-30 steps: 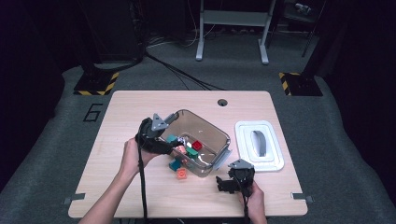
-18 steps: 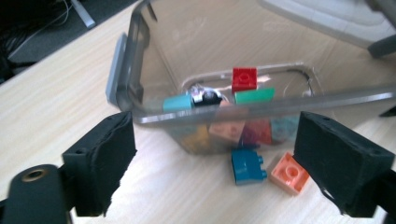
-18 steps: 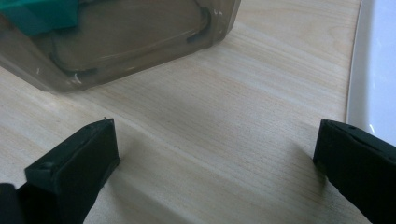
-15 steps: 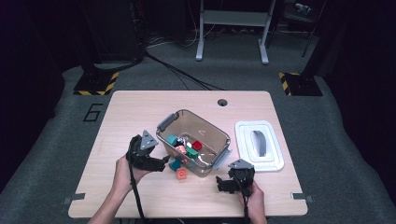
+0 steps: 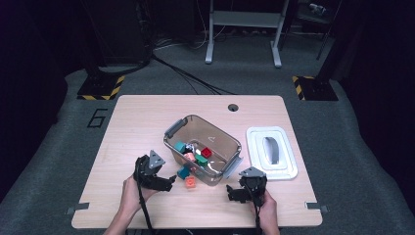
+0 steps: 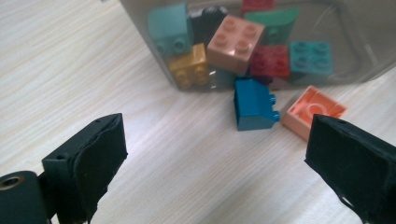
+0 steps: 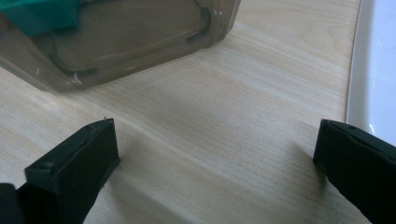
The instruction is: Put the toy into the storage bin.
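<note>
before the open left claw (image 6: 219, 154), blue brick (image 6: 254, 104)

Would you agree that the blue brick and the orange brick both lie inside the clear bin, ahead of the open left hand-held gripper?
Not quite: the blue brick and the orange brick lie on the table, just outside the wall of the clear bin. The left gripper view shows this. They are indeed ahead of the left hand-held gripper, whose jaws stand open and have just been opening, with nothing between them.
</note>
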Action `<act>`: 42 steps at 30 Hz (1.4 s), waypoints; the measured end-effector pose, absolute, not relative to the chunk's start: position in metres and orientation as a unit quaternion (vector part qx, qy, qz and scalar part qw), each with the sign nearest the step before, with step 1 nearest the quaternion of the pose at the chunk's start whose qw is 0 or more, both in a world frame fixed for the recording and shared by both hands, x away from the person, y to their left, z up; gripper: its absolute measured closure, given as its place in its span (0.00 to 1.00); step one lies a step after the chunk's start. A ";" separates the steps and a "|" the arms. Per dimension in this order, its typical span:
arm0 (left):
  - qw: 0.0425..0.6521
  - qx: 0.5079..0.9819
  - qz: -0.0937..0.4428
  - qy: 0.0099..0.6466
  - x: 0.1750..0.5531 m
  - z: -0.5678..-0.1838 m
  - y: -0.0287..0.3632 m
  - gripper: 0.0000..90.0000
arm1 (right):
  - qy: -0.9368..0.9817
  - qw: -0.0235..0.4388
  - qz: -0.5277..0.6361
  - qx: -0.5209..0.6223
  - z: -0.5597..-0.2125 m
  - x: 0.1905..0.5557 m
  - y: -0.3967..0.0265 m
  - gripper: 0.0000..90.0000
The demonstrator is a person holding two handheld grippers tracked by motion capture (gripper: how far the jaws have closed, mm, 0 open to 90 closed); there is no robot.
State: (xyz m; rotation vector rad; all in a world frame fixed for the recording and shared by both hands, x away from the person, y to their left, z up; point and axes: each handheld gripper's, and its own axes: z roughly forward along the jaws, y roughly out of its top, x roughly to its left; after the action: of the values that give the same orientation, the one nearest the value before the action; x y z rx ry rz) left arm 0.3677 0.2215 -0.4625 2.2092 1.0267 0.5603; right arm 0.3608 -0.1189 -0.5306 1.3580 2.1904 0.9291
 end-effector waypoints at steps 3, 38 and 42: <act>0.317 0.836 0.208 0.396 0.370 -0.479 0.219 0.08 | 0.785 0.202 0.333 0.482 -0.531 0.361 -0.119 0.00; 0.375 0.825 0.178 0.384 0.378 -0.517 0.194 0.49 | 0.785 0.202 0.333 0.482 -0.531 0.361 -0.119 0.00; 0.377 0.826 0.170 0.382 0.379 -0.518 0.192 0.57 | 0.785 0.202 0.333 0.482 -0.531 0.361 -0.119 0.00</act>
State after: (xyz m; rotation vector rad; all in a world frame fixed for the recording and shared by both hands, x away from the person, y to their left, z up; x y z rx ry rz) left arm 0.3789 0.1920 -0.5183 2.1117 0.9777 0.4355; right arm 0.3610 -0.1194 -0.5309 1.3461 2.1921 0.9295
